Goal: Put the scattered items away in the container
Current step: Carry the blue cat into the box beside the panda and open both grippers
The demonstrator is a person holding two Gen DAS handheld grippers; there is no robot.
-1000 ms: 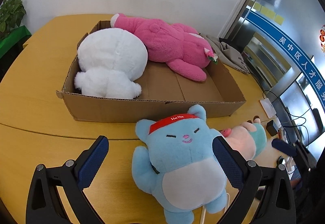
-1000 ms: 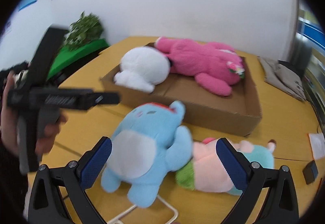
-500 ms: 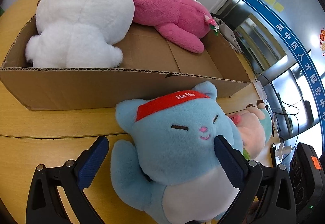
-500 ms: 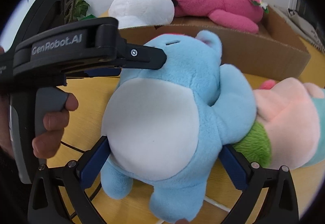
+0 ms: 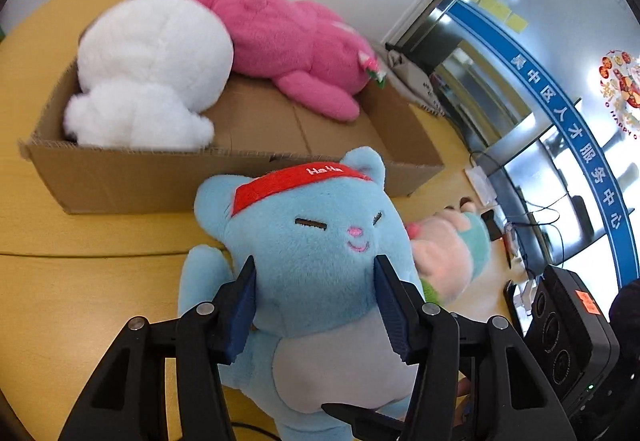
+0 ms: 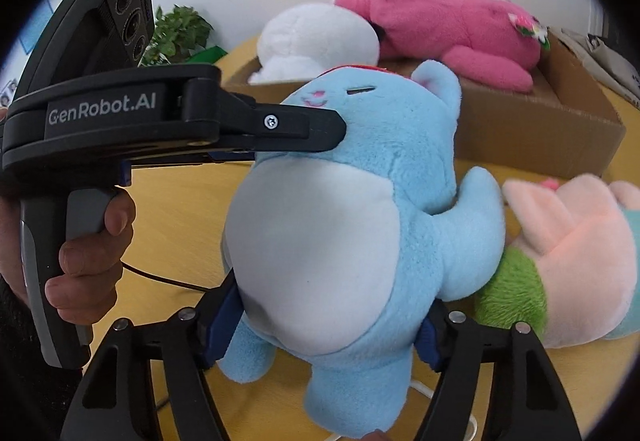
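Observation:
A blue plush cat with a red headband (image 5: 312,241) is held between both grippers in front of a cardboard box (image 5: 160,181). My left gripper (image 5: 316,301) is shut on its head. My right gripper (image 6: 324,337) is shut on its lower body (image 6: 340,261); the plush hides the pads. The left gripper also shows in the right wrist view (image 6: 316,129), pressing the cat's cheek. The box (image 6: 540,129) holds a white plush (image 5: 152,69) and a pink plush (image 5: 288,41). A pink, green and teal plush (image 6: 572,261) lies on the table to the right.
The yellow wooden table (image 5: 80,281) carries the box. Cables, a phone and small devices (image 5: 516,281) lie at the right edge. A grey cloth (image 5: 412,81) lies behind the box. A potted plant (image 6: 176,33) stands at the far left. A thin cable (image 6: 168,277) runs under the cat.
Both grippers have closed on the blue cat: the left on its head, the right on its lower body. The cat now sits more upright and seems lifted a little.

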